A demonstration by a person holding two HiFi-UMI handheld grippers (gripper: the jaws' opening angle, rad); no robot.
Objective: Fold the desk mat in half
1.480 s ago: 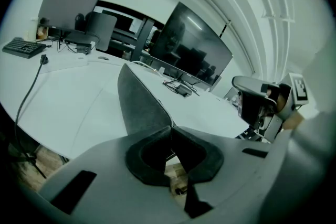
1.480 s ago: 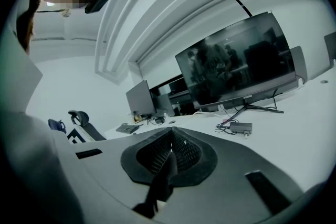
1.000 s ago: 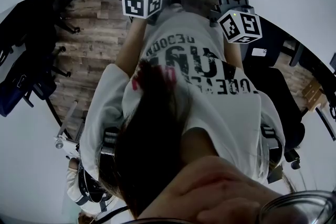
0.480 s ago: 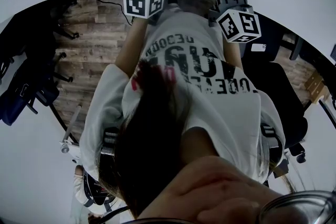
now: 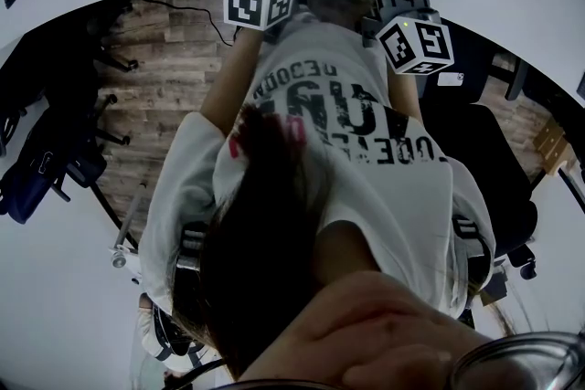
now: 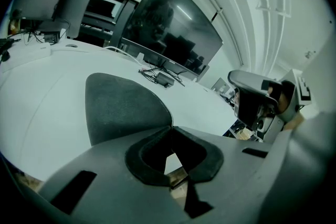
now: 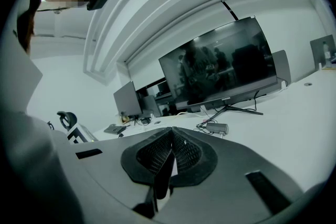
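The dark, felt-like desk mat (image 6: 121,105), rounded at its far end, lies flat on the smooth white table (image 6: 47,97) ahead of the left gripper (image 6: 171,127), whose jaws are together. The right gripper (image 7: 171,129) is closed too, its ribbed pads meeting on nothing.

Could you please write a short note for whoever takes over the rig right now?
Left gripper: jaws together, tips right at the near edge of the desk mat; whether they pinch it cannot be told.
Right gripper: jaws together, nothing between them, pointing over the table towards the monitor.
Mat: on the white table, ahead of the left gripper.
Done: no fold can be made out.
Left: grip one edge, carry it over to the opposite edge.
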